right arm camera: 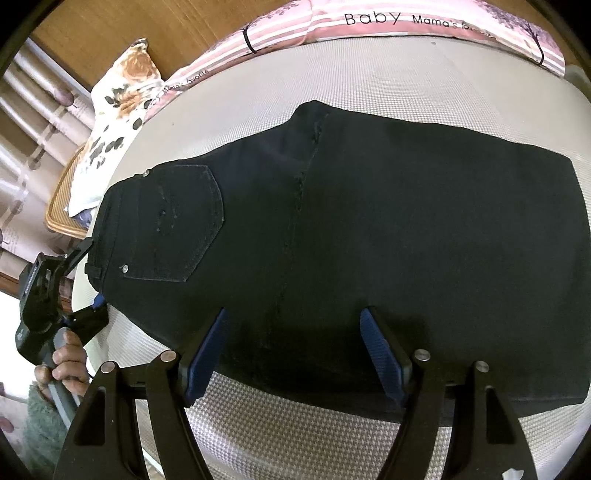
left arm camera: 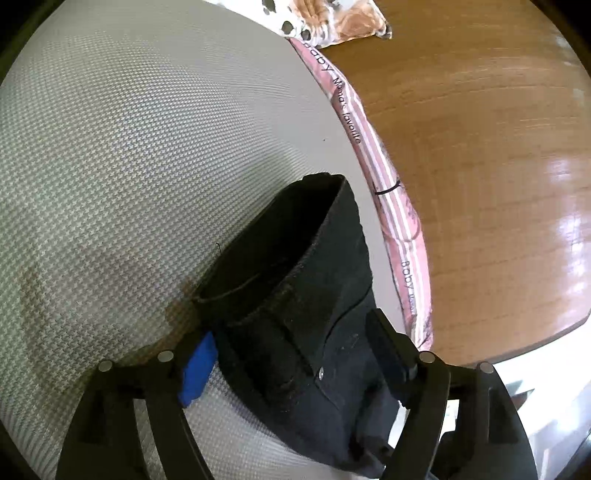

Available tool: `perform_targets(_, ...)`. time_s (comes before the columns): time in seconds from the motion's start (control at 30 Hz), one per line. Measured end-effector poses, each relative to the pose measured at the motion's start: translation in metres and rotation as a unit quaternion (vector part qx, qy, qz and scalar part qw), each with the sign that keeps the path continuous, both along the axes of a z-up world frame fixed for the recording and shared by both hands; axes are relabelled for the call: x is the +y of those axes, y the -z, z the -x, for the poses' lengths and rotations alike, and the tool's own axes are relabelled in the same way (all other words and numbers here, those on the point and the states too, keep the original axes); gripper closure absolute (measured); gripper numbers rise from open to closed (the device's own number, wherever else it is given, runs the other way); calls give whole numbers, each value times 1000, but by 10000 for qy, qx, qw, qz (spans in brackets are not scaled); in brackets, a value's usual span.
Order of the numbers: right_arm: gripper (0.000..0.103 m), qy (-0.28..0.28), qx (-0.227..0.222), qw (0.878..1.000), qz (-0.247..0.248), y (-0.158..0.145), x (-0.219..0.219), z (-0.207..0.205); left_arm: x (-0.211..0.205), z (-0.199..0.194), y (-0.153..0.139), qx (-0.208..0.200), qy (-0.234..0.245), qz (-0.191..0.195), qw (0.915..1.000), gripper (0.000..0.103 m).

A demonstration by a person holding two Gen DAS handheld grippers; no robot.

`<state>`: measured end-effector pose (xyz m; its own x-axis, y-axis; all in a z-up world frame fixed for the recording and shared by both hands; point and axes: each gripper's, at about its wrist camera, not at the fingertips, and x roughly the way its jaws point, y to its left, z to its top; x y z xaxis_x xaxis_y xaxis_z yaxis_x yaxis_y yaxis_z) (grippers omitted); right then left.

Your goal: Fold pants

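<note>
Pants [right arm camera: 351,229]: black, laid flat across the grey-and-white patterned mattress, folded along their length so 1 back pocket faces up; waistband toward the left of the right wrist view.
Right gripper [right arm camera: 293,354]: jaws spread wide, blue pads [right arm camera: 380,350] on both fingers; both fingertips sit over the near edge of the pants, with fabric lying between them but not pinched.
Left gripper [left arm camera: 291,354]: jaws wide apart, straddling the waistband end of the pants; the blue pad [left arm camera: 197,369] on 1 finger stands clear of the cloth, while the other finger rests against the dark fabric. Whether it presses on the cloth, I cannot tell.
Left hand [right arm camera: 68,363]: seen from the right wrist view, wrapped around the handle of the left gripper at the mattress edge.
Waistband [left arm camera: 280,236]: gapes open in the left wrist view, showing the dark inside.
Back pocket [right arm camera: 173,225]: stitched outline, 2 small rivets at its corners.
Mattress [left arm camera: 129,147]: fills most of both views beneath the pants.
Pink striped bedding [right arm camera: 332,26]: runs along the far edge of the mattress, printed "Baby Mama's favorite".
Floral pillow [right arm camera: 114,110]: beyond the mattress corner, resting over a wicker piece [right arm camera: 61,218].
Wooden surface [left arm camera: 480,147]: glossy, beyond the pink bedding.
</note>
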<state>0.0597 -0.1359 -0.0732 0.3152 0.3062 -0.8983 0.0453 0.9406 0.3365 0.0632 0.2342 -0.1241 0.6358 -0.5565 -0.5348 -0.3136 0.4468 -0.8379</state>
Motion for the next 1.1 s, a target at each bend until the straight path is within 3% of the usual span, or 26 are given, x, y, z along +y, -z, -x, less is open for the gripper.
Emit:
perform_targets(0.17, 32, 100, -4, 9999, -74, 1, -3, 1, 8, 15, 10, 44, -168, 240, 9996, 49)
perform_targets(0.3, 32, 88, -14, 9999, -60, 1, -3, 2, 2, 8, 9, 79, -191, 92, 9997, 48)
perform_targets(0.47, 32, 60, -22, 10000, -39, 1, -1, 3, -11, -4, 3, -44, -76, -363, 9993, 36)
perform_targets(0.57, 32, 72, -38, 10000, -33, 0, -1, 4, -18, -8, 1, -62, -23, -546, 9985, 34)
perform_targets(0.63, 32, 105, -67, 9999, -43, -1, -3, 5, -18, -7, 2, -44, -35, -603, 9982, 40)
perform_targets(0.7, 32, 143, -92, 9998, -58, -3, -5, 4, -15, -7, 5, 77, -104, -590, 9982, 63)
perform_targets(0.77, 32, 181, -113, 9997, -74, -4, -7, 4, -12, -6, 8, 89, -104, -448, 9989, 74)
perform_targets(0.87, 32, 203, -171, 9996, -76, -7, -11, 5, -16, -5, -2, -80, -74, -538, 9985, 78)
perform_targets(1.1, 32, 371, -381, 9985, -135, -20, -28, 8, -54, -14, -69, -925, 554, -1090, 9882, 80)
